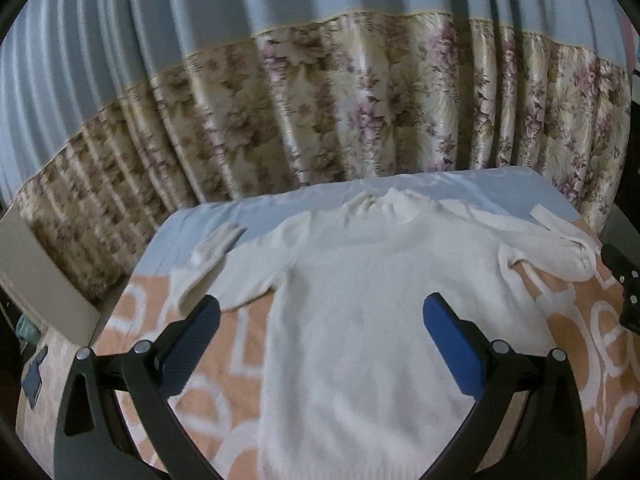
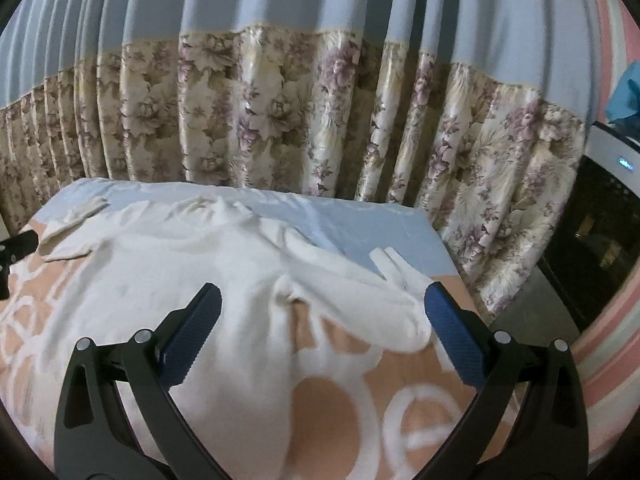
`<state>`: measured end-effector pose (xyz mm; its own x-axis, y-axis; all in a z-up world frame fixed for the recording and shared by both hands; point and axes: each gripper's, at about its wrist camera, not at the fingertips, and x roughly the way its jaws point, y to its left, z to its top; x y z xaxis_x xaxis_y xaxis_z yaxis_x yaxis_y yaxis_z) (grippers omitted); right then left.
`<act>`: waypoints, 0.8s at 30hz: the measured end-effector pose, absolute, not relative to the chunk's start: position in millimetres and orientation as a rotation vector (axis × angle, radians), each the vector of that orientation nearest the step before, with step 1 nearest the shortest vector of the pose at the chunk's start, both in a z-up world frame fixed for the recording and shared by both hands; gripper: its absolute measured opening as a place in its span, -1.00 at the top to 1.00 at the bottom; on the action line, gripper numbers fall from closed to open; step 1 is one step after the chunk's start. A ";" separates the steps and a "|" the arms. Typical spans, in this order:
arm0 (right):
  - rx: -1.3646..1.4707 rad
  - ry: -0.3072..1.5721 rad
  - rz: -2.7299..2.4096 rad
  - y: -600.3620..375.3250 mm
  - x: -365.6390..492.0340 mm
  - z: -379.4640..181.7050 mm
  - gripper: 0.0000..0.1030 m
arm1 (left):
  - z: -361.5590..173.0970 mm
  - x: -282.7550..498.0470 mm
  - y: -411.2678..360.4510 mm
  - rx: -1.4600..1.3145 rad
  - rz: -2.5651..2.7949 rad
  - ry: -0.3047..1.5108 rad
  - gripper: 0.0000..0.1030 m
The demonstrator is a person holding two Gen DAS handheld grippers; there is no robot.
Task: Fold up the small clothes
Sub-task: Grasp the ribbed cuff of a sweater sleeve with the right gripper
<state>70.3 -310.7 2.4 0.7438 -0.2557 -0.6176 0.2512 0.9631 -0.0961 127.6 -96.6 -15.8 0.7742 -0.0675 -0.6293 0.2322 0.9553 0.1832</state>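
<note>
1. Our left tongs (image 1: 320,316) stand wide open, gripping nothing, and hover above the white sweater (image 1: 360,320); its body lies directly beneath and ahead of the gap between the blue pads (image 1: 452,344).
2. The sweater lies spread flat, collar (image 1: 382,204) at the far end from the left tongs, on an orange-and-white patterned blanket (image 1: 224,360) with a pale blue sheet (image 1: 260,212) beyond it.
3. Ahead and to the left of the left tongs, one sleeve (image 1: 208,260) bends outward, its cuff lying on the blue sheet.
4. Our right tongs (image 2: 322,316) are also wide open and empty, hovering over the sweater's other sleeve (image 2: 360,292), which is bent back on itself just ahead of the right-hand pad.
5. That sleeve's cuff (image 2: 390,262) lies just beyond the right tongs, on the edge between blanket and sheet.
6. Far ahead of both tongs hangs a curtain (image 2: 280,112), blue above and floral below.
7. To the right of the right tongs stands a dark appliance (image 2: 600,232) with a small lit indicator.
</note>
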 end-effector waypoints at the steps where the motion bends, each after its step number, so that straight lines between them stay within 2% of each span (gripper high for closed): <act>1: -0.006 0.684 -0.278 -316.6 75.4 -0.8 -0.94 | -18.5 140.0 -105.7 0.254 -0.189 0.676 -0.97; 4: 0.012 0.722 -0.260 -355.4 113.4 -24.6 -0.94 | -23.7 169.1 -125.0 0.223 -0.240 0.679 -0.97; 8: 0.037 0.785 -0.270 -393.7 156.2 -57.7 -0.70 | -31.5 200.0 -149.8 0.222 -0.262 0.626 -0.97; 9: 0.045 0.806 -0.278 -403.1 166.9 -67.4 -0.70 | -37.7 207.7 -156.3 0.227 -0.272 0.627 -0.97; 13: 0.035 0.877 -0.314 -434.2 206.7 -108.7 -0.64 | -61.9 232.1 -177.2 0.292 -0.262 0.717 -0.97; 16: 0.031 0.946 -0.318 -450.4 227.4 -134.1 -0.28 | -78.1 242.9 -184.1 0.314 -0.261 0.745 -0.97; 22: 0.040 0.986 -0.339 -461.7 236.6 -155.5 -0.25 | -92.4 252.0 -182.1 0.309 -0.259 0.764 -0.97; 24: 0.048 1.015 -0.344 -464.4 237.9 -160.2 -0.10 | -95.6 253.9 -181.4 0.309 -0.256 0.772 -0.97</act>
